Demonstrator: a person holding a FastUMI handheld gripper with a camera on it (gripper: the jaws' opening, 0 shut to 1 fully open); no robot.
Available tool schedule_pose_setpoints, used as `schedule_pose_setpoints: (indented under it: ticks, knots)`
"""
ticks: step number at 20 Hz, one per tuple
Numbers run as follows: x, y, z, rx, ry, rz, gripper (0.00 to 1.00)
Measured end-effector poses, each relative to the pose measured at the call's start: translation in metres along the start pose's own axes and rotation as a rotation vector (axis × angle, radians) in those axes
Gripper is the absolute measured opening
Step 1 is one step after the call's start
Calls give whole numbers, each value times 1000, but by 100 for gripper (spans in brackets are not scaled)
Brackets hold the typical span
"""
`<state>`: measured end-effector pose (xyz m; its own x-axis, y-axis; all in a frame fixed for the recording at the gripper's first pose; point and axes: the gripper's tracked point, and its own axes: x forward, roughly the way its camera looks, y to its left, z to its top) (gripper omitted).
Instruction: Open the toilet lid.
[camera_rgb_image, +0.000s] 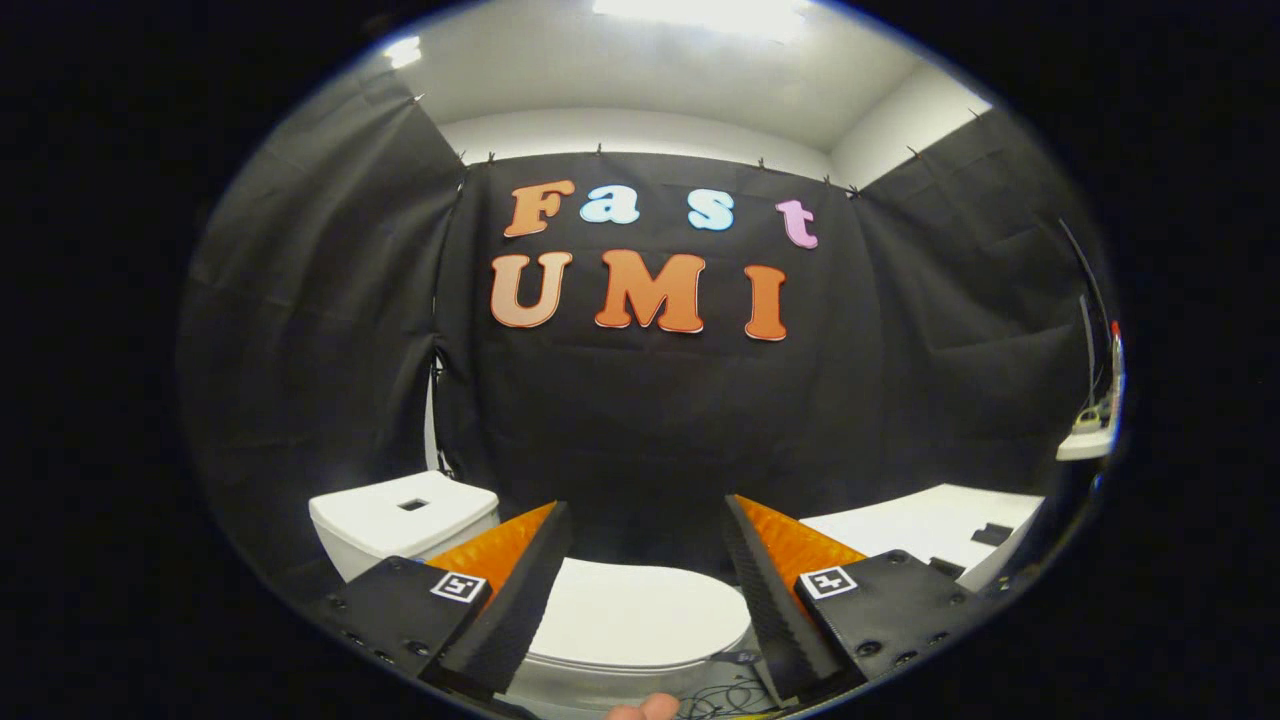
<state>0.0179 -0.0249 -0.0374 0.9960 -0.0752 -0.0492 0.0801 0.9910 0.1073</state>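
1. Gripper view: gripper (640, 560) spread wide, nothing held, fingers (520, 585) apart w/ black ribbed inner faces and orange outer sides.
2. Toilet lid (640, 610) closed, lying flat on bowl, seen between the fingers and just ahead/below. No contact w/ lid yet, as far as can be told.
3. Tank (400, 520) beyond left finger, white, w/ dark square button recess on top. White table (920, 525) beyond right finger, small dark item on it. Cables (725, 690) on floor below lid's front edge, near right finger base. A fingertip of the holder (645, 708) at the bottom, between the finger bases.
4. Risk a: lid front lip thin and smooth, so a fingertip probably slides off if aimed at top surface rather than under the edge. Cause: glossy plastic, shallow approach angle.
5. Risk b: catching seat ring along w/ lid, lifting both. Cause: going too deep under the rim; gap betw. lid and seat barely visible here.
6. Risk c: lid dropping back w/ a slam if let go before past vertical. Cause: lost contact partway through the swing.
7. Risk d: lid banging tank at end of swing if pushed fast.
8. Risk e: snagging cables when dipping low toward the front edge.
9. Exact height above lid hard to judge, fisheye distortion.
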Motion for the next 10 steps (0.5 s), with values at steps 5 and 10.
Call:
schedule_pose_setpoints:
  ticks: [5, 10]
  knots:
    - [18, -56, -38, 281, 35, -79, 99]
    - [29, -124, -113, 477, 122, -231, 99]
